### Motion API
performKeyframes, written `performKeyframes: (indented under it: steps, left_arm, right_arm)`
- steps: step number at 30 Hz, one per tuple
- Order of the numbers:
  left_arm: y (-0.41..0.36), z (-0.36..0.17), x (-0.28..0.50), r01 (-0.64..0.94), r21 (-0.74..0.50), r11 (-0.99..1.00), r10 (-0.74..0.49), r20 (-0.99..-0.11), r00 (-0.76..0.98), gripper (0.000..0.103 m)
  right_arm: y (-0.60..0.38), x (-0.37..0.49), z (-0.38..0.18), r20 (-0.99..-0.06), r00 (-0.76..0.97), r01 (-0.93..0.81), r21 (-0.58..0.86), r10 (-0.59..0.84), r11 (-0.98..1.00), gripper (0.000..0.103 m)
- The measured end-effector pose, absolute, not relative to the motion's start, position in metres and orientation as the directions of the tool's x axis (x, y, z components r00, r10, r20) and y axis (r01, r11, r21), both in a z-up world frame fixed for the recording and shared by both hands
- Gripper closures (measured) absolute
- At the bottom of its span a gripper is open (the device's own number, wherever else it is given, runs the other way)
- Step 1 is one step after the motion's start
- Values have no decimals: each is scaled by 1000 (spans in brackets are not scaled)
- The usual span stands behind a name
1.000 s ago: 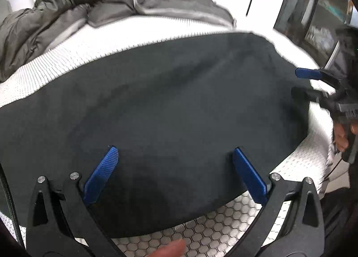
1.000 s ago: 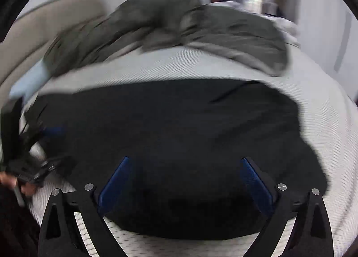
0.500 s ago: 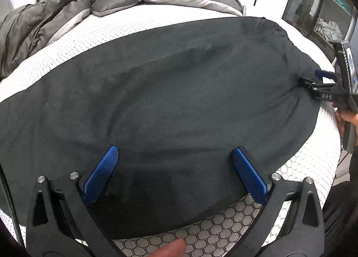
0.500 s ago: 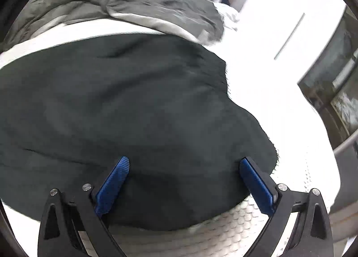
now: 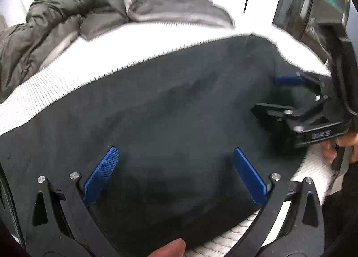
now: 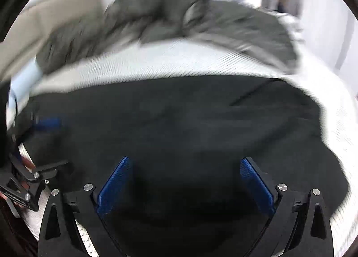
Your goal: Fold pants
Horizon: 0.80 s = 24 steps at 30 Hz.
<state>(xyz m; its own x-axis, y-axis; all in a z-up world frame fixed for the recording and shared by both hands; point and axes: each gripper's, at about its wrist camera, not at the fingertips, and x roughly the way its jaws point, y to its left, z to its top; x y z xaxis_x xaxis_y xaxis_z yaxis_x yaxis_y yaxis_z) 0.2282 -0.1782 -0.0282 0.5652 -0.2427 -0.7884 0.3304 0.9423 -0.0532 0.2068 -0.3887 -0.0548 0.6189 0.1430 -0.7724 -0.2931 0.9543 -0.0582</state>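
Black pants (image 5: 170, 109) lie spread flat across a white textured bed (image 5: 94, 60). My left gripper (image 5: 175, 163) is open low over the near edge of the pants, its blue pads (image 5: 100, 174) wide apart with only cloth below them. At the right of the left wrist view, my right gripper (image 5: 270, 94) hovers open over the pants' right end, held by a hand (image 5: 335, 149). The right wrist view is blurred: the right gripper (image 6: 185, 172) is open above the pants (image 6: 179, 122), and the left gripper (image 6: 51, 145) is at the far left.
A crumpled grey duvet (image 5: 73, 15) lies along the far side of the bed. A dark glass-fronted cabinet (image 5: 313, 4) stands past the bed on the right. A beige headboard (image 6: 44, 20) and a light blue pillow (image 6: 22, 82) are at the left end.
The right gripper has left the pants' far right edge, opened, and come closer to the left gripper. Its camera swung back to the left. The left gripper stayed open over the near edge.
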Motion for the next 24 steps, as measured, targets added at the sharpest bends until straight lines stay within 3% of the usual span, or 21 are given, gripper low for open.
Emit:
performKeyframes:
  steps: [2,5,12,14,18,24]
  left_arm:
    - [-169,-47,230,317,-65,946,-232,-819,524,1]
    - [-146,-46,230,290,-153,945,-291,-800,524,1]
    - [-126,-50,229,224,-141,964,-245,-798,550,1]
    - [-127,-51,225,217,-121,969,-225,-797,560,1]
    - [-121,-48,223,176,-117,977,-199,-791,578,1]
    - [-137,-28,207,242,-137,961,-262,-741,619,1]
  right_arm:
    - [-379,221,-78,-809,585,-300,-147,60,942,3]
    - [-396,221,-77,-790,612,-296,-214,13,931,3]
    - [-492,211,-78,-685,631,92,-400,-364,912,2]
    - [-502,204,-76,-702,639,104,-325,-313,940,2]
    - [-488,184,-56,-662,681,105,-334,-312,937,2]
    - [-429,156,-18,-655,755,-136,-102,37,985,2]
